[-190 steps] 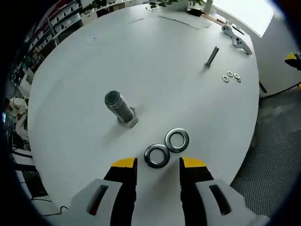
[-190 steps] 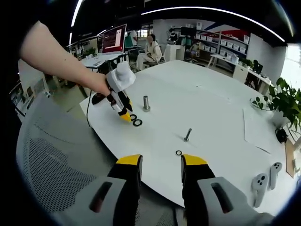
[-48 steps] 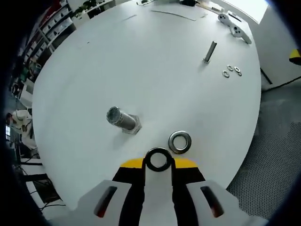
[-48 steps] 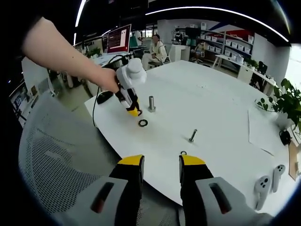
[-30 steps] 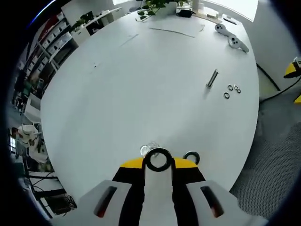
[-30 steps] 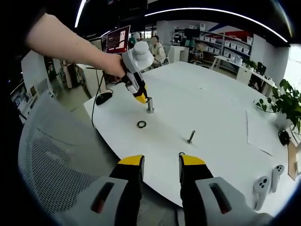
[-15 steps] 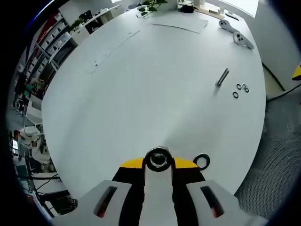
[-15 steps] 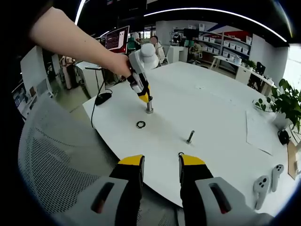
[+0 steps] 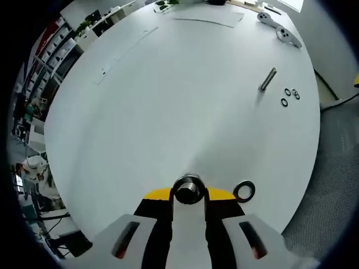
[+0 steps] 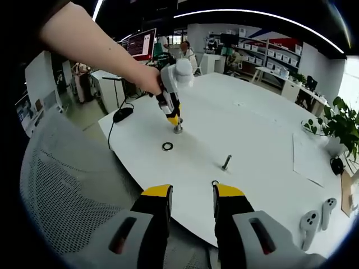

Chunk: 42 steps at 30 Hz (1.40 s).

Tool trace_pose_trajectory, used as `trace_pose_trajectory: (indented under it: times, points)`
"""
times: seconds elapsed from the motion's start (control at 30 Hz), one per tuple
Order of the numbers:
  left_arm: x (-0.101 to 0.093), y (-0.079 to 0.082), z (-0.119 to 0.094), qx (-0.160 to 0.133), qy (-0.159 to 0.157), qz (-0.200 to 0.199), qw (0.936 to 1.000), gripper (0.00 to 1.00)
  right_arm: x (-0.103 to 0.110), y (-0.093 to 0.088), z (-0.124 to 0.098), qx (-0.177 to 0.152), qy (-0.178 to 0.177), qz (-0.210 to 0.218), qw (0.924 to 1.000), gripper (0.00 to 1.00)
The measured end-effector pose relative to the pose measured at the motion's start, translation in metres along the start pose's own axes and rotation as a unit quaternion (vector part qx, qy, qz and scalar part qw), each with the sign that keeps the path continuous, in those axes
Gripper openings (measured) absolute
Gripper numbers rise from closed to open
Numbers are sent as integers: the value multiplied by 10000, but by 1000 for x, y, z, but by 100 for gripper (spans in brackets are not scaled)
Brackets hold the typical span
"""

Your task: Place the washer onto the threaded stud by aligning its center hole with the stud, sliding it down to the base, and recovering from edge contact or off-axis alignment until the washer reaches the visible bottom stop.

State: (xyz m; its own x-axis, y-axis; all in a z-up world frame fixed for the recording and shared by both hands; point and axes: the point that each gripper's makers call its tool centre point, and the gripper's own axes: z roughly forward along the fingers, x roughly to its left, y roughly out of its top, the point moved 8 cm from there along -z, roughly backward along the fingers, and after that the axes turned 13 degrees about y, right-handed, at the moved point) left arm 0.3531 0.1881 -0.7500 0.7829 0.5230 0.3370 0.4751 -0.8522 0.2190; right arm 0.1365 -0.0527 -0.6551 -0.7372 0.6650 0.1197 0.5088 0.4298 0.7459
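Note:
My left gripper [image 9: 189, 194] is shut on a large steel washer [image 9: 189, 179], held flat between the yellow fingertips. Through its center hole I see the top of the threaded stud [image 9: 188, 191], directly underneath. In the right gripper view, the left gripper [image 10: 174, 118] points down over the upright stud [image 10: 178, 129], with a person's hand on it. A second large washer [image 9: 243, 191] lies on the white table [image 9: 168, 101] just to the right, also seen as the washer [image 10: 167, 146]. My right gripper [image 10: 192, 196] stands open and holds nothing, off the table's near edge.
A small bolt [image 9: 268, 79] stands with several small washers [image 9: 289, 95] beside it; the bolt [image 10: 226, 162] is seen again. Two white controllers [image 9: 279, 25] lie at the far edge. A mesh chair [image 10: 73, 196], a mouse [image 10: 123, 114] and a plant [image 10: 336, 120] surround the table.
The left gripper shut on one washer, lifted it and carried it over the stud; the stud's top now shows through the hole. The right gripper has stayed open and nearly still.

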Motion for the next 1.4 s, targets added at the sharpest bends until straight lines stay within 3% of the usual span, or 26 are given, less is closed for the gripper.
trace_pose_trajectory:
  times: [0.27,0.5,0.7,0.83,0.97,1.07,1.2,1.4]
  points:
    - [-8,-3,4,129,-132,28,9998,18,-1,-1,-1,12,-42,26,10000,31]
    - [-29,-10,-3,186,-238,76,9995,19,-1,-1,0,15,-38,32,10000,31]
    - [-31,-14,-5,177,-253,-186,9994,19,-1,-1,0,37,-33,9,10000,31]
    - [-33,-16,-4,-55,-65,474,9988,20,-1,-1,0,42,-20,15,10000,31]
    - [-28,-20,8,52,-128,-25,9999,21,-1,0,0,0,-21,67,10000,31]
    - [-32,-18,5,-110,32,222,9997,22,-1,0,0,16,0,52,10000,31]
    - [-20,-19,9,-107,42,-102,9999,26,-1,0,0,4,13,62,10000,31]
    - [-23,-32,5,-61,95,-467,9988,27,0,0,0,-19,55,70,10000,30]
